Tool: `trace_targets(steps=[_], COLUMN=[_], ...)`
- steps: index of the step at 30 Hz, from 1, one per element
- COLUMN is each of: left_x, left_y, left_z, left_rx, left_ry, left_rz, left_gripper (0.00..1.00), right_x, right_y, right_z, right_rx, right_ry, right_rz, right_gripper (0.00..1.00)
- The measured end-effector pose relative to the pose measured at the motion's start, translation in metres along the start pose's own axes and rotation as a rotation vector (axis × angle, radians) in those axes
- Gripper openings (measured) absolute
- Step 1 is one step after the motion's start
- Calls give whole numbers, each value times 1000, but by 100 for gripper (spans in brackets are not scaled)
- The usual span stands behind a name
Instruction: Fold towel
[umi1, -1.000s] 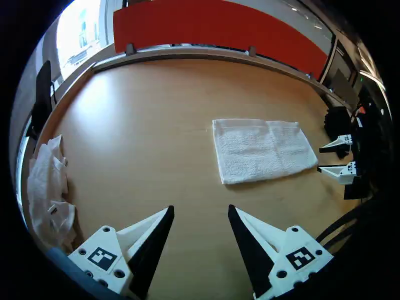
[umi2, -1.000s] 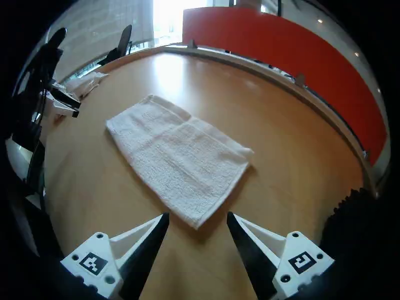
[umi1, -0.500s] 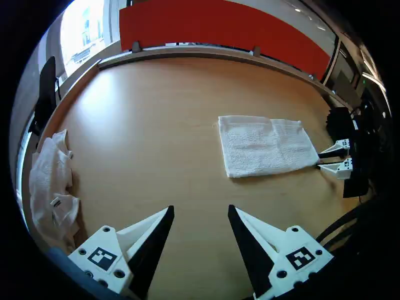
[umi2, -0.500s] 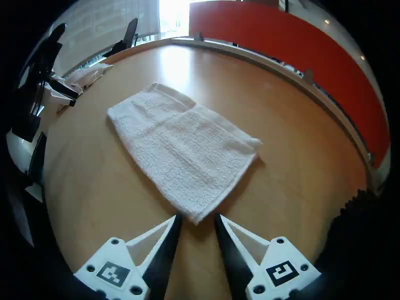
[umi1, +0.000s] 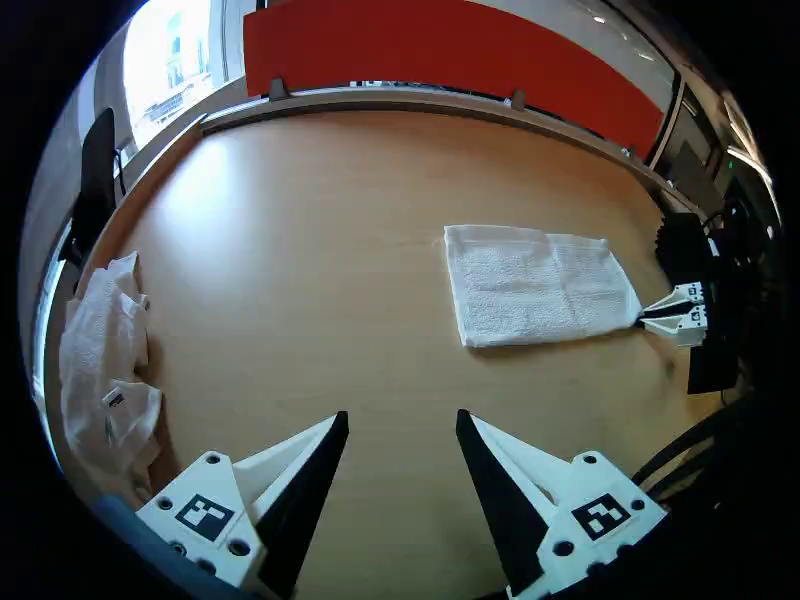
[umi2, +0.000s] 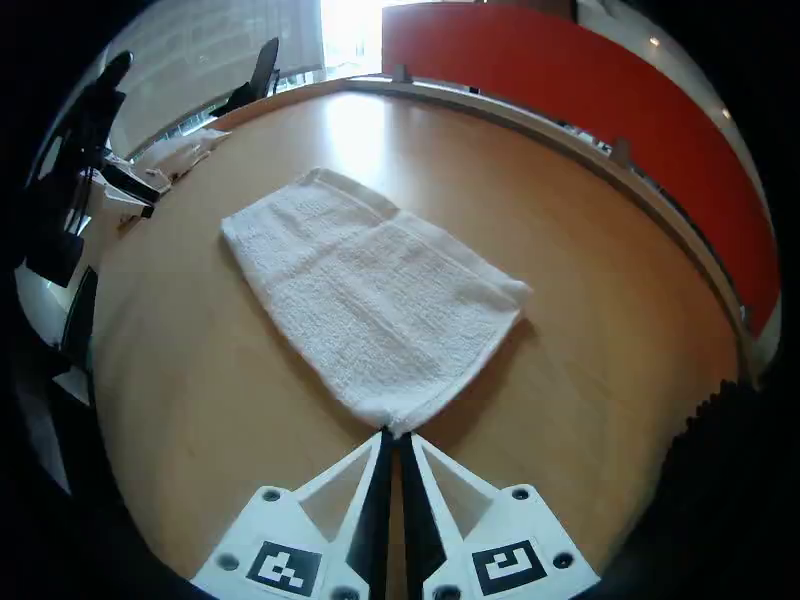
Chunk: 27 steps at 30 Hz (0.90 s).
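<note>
Towel, white, folded over once, lies flat on the wooden desk, right of centre in the left gripper view. Right gripper has its jaws together, clamped on the towel's near corner, with the rest of the towel flat on the desk. Left gripper has its jaws apart, holding nothing, well apart from the towel; crumpled white cloth at the desk edge on that view's left, red panel along the far side.
</note>
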<state>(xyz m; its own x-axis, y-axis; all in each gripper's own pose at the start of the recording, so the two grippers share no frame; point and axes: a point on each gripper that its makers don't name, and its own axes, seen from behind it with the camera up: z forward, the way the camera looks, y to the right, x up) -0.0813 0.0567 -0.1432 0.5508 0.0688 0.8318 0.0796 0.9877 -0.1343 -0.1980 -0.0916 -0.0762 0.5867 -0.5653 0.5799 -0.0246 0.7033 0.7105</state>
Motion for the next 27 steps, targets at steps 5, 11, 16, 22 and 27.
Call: trace_targets(steps=[5,11,16,22,27], left_x=[1,4,6,8,9], left_y=[0,-3,-3,-2,-1], left_z=[1,3,3,4,4], left_rx=[1,3,1,-1,-2], left_ry=[-2,0,0,1,4], left_rz=[1,-3,-4,-2,-4], left_gripper=[79,79,79,79,79], right_x=[8,31,57,84,99], right_y=[1,7,12,17,22], right_z=[-6,-21,-35,-51,-62], right_rx=[-7,-24,-38,-54,-66], right_ry=[18,57,101,139,161], right_rz=[-9,-28,-51,-93,-121], right_gripper=[5,5,5,5,5])
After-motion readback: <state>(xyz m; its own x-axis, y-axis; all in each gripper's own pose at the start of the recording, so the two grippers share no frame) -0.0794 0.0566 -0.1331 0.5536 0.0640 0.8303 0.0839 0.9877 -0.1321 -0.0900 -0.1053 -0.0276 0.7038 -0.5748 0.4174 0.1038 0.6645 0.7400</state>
